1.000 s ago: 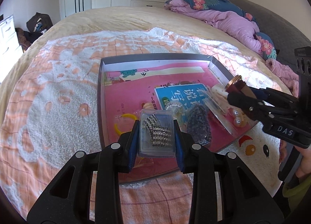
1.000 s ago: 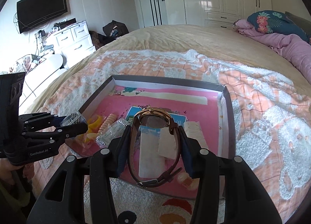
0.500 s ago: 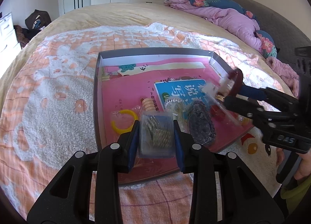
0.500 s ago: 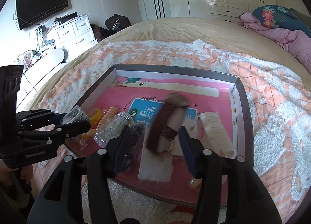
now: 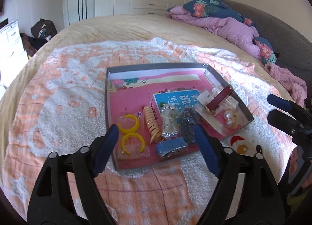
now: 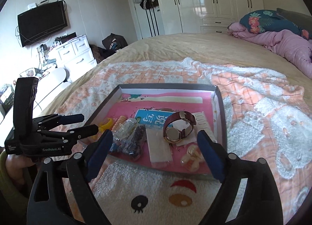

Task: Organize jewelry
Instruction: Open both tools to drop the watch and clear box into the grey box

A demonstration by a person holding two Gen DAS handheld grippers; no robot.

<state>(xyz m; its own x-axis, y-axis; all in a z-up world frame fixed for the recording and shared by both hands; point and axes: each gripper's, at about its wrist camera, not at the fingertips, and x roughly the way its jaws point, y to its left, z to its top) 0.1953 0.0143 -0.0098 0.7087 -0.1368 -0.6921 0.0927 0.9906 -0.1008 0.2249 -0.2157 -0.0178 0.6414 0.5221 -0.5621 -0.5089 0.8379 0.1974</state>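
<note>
A shallow grey box with a pink floor (image 5: pixel 197 86) (image 6: pixel 200 104) lies on the bed and holds bagged jewelry. Yellow earrings (image 5: pixel 131 133), a beige spiral (image 5: pixel 151 125), a silver piece (image 5: pixel 169 122) and a dark beaded piece (image 5: pixel 188 124) lie along its near edge. A small box with a blue side (image 5: pixel 171 146) lies there too. A brown-strapped watch (image 6: pixel 178 127) (image 5: pixel 219 100) rests at the box's right. My left gripper (image 5: pixel 156 137) (image 6: pixel 85 125) is open and empty above the near edge. My right gripper (image 6: pixel 155 139) (image 5: pixel 273 106) is open and empty.
An orange-and-white fleece blanket (image 5: pixel 64 96) covers the bed. A pink duvet and floral pillows (image 5: pixel 224 24) lie at the far right. White drawers (image 6: pixel 76 53) and a wall TV (image 6: pixel 42 22) stand left of the bed.
Both grippers have opened and pulled back. The left one let go of the small case, the right one let go of the watch; both now lie in the box.
</note>
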